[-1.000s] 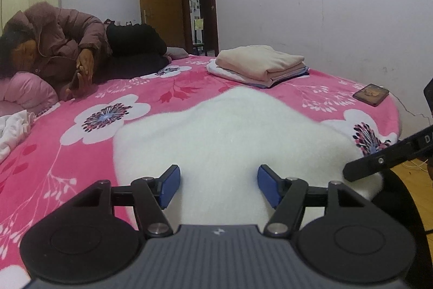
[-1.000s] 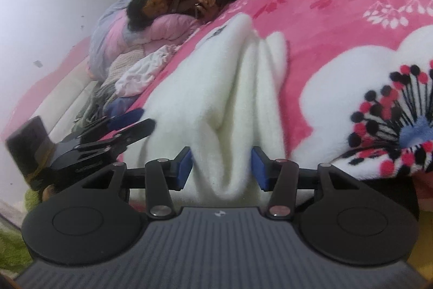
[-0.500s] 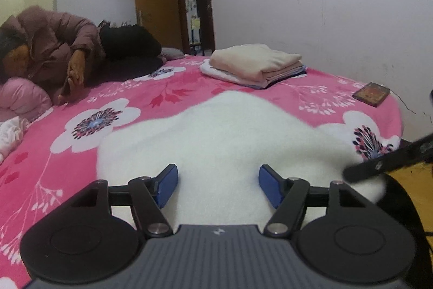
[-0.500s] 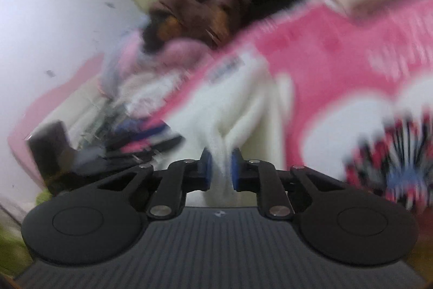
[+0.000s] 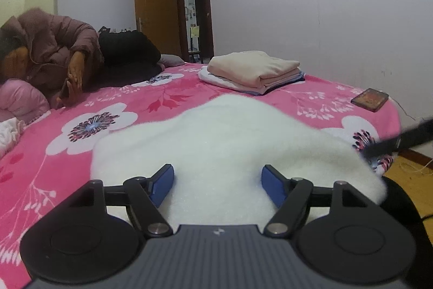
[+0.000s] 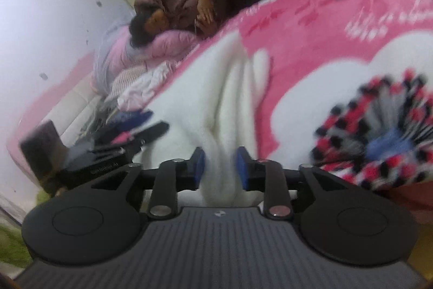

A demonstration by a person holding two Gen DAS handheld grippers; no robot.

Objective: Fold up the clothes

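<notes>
While white fleece lies at the bed's near edge, both grippers meet it.
Left gripper gapes wide over it; right gripper, just reopening, straddles a hanging fold, grip unclear.

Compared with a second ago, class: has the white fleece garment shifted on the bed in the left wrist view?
Yes. The white fleece garment now sits further right: more pink blanket shows at its left, and its left edge has drawn away from the white flower.

Soft, even indoor light; fisheye-bent edges; right wrist view smeared by motion blur.
</notes>
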